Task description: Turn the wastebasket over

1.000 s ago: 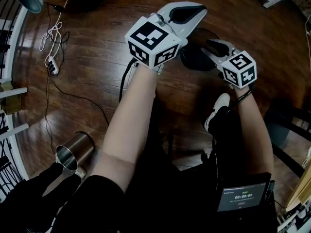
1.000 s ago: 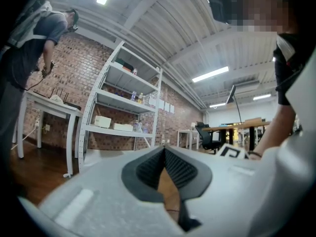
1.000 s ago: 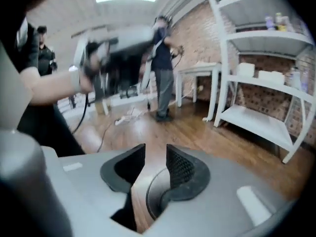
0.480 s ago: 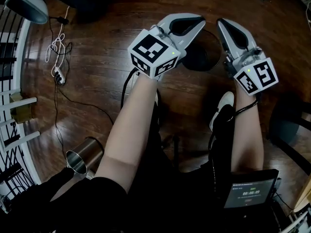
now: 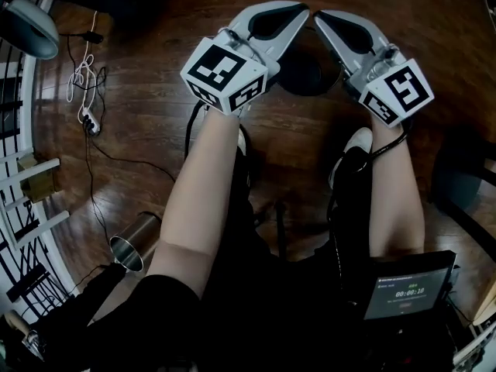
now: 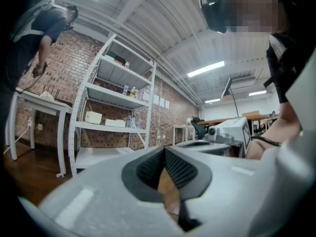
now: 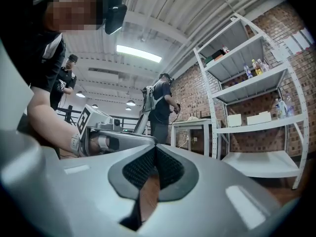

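Seen from the head view, the wastebasket (image 5: 304, 74) sits on the floor (image 5: 155, 76) below the two hand-held grippers. The left hand-held gripper (image 5: 297, 12) is over its left side and the right hand-held gripper (image 5: 321, 15) over its right, their tips close together. A cup (image 5: 133, 242) is on the floor at the lower left. A power strip (image 5: 87, 118) lies further left, and a screen (image 5: 407, 294) is at the lower right.

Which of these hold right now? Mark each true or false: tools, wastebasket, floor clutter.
1. The left tool and the right tool are both shut and empty. True.
2. The right tool clamps the wastebasket. False: it holds nothing; the wastebasket sits on the wood floor, below the two tool tips in the head view.
3. A metal cup is on the floor at the person's left. True.
4. The power strip is at the head view's right edge. False: it is at the left side.
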